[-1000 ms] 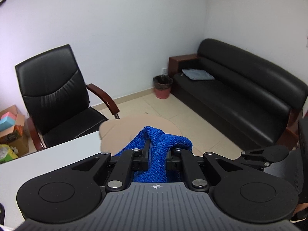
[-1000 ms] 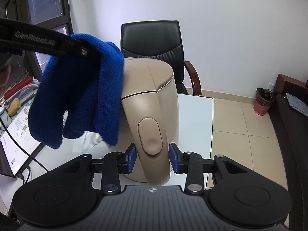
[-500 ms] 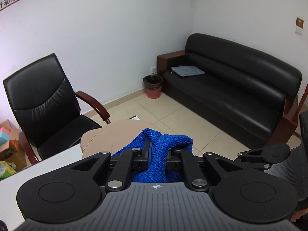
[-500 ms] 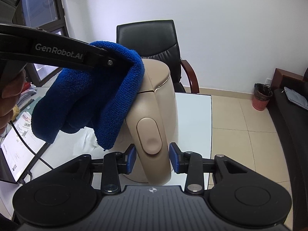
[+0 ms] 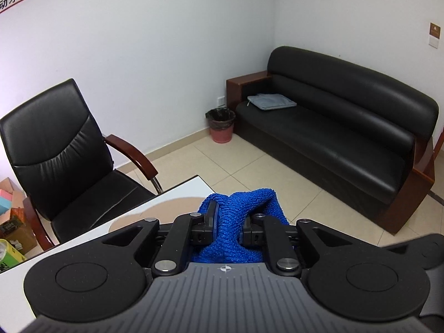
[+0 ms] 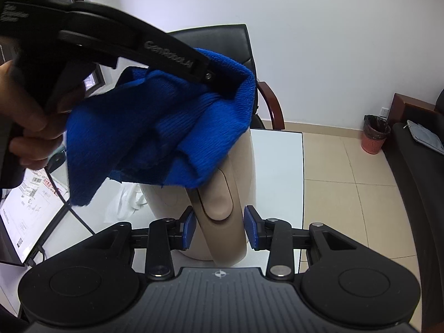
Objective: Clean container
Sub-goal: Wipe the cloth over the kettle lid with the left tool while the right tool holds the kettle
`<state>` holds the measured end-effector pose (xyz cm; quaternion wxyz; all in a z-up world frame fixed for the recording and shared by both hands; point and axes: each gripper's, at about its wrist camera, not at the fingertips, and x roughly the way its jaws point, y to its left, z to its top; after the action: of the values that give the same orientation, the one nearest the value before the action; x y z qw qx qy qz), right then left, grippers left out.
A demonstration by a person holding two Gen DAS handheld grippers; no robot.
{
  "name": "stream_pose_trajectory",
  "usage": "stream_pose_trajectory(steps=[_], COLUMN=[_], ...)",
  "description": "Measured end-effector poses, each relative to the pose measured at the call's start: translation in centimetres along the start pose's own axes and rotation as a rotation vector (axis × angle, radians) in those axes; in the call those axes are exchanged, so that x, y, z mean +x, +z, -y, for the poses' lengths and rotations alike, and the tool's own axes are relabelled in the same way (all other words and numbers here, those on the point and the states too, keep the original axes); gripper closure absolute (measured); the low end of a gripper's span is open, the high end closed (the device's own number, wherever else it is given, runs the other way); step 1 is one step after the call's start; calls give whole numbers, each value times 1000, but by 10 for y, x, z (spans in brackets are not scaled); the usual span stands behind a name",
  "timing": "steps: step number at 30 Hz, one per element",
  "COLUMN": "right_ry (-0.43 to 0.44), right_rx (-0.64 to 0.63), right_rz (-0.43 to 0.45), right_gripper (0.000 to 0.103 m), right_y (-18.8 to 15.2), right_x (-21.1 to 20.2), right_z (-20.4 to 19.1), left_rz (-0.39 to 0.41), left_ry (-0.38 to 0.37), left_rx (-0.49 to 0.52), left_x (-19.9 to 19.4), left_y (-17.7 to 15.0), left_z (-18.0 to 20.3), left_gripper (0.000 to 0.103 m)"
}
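A beige kettle-like container (image 6: 222, 216) stands on the white table (image 6: 277, 166). My right gripper (image 6: 219, 229) is shut on its handle, blue pads on either side. My left gripper (image 5: 227, 226) is shut on a blue knitted cloth (image 5: 238, 216). In the right wrist view that cloth (image 6: 166, 133) lies draped over the container's top and hides its lid, with the left gripper (image 6: 211, 76) above it. In the left wrist view only a strip of the container's top (image 5: 163, 211) shows beside the cloth.
A black office chair (image 5: 61, 149) stands at the table's far side. A black sofa (image 5: 347, 127) and a red waste bin (image 5: 220, 125) stand along the wall. Papers (image 6: 30, 202), a cable and a white plastic bag (image 6: 125, 202) lie left of the container.
My left gripper has carried the blue cloth rightward and onto the container's top, which it now covers. My right gripper has kept its hold on the handle.
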<state>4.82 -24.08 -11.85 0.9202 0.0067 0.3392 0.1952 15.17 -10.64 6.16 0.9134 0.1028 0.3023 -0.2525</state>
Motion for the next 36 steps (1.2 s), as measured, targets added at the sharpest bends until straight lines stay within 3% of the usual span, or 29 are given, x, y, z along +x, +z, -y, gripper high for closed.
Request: stream_pose_trajectory(steps=[16, 22, 36], right_ry=[-16, -29, -43], right_rx=[7, 15, 22], right_rz=[-13, -21, -37], right_gripper=[64, 64, 64], right_y=[2, 3, 7], right_x=[1, 0, -4], right_z=[-3, -4, -2], left_rz=[20, 19, 17], left_ry=[69, 97, 168], left_rx=[-86, -171, -242], left_x=[13, 3, -32], left_y=[2, -5, -32], left_z=[-31, -51, -78], left_gripper=[82, 82, 82])
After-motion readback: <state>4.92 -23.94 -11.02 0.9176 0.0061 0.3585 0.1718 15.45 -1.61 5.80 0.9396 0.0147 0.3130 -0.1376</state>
